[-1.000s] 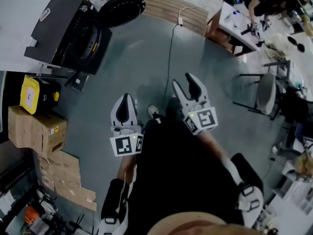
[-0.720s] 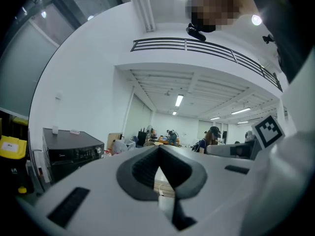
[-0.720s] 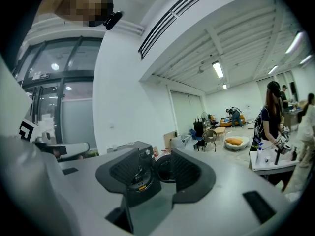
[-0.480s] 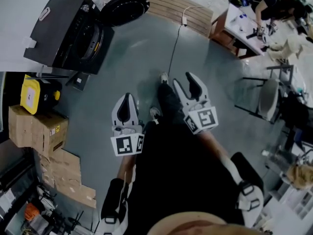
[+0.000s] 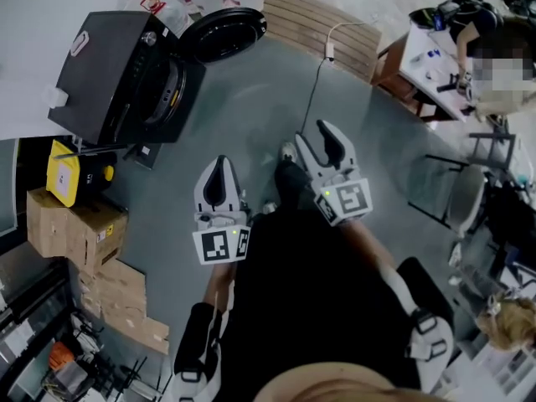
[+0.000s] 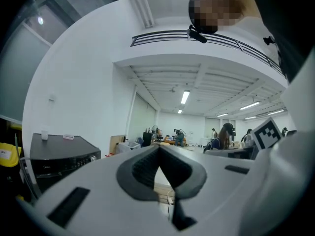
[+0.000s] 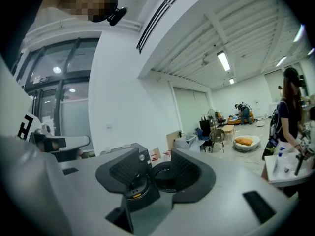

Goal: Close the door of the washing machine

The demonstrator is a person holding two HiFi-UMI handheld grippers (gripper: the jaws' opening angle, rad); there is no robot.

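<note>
Washing machine door (image 5: 224, 33) is hanging wide open, well apart from both sets of fingers and touched by neither. The left gripper (image 5: 219, 164) is keeping its fingers (image 6: 142, 168) pressed together at the tips with nothing pinched between them. It is pointing past the right side of the washing machine (image 5: 117, 74), which is showing at the far left edge of its own view (image 6: 61, 154). The right gripper (image 5: 316, 137) is holding its fingers (image 7: 123, 168) spread and empty. In the right gripper view the machine's dark front (image 7: 141, 157) and the round door (image 7: 165, 177) are sitting framed in the gap between the jaws, far off across the grey floor (image 5: 251, 107).

The door is swinging out from the machine's far right corner, its ring facing up towards the head camera. Beyond the door a wooden pallet (image 5: 322, 19) is lying flat, with a cable (image 5: 310, 99) trailing from it. On the machine's near side a yellow case (image 5: 67, 167) and cardboard boxes (image 5: 75, 224) are resting on the floor.
</note>
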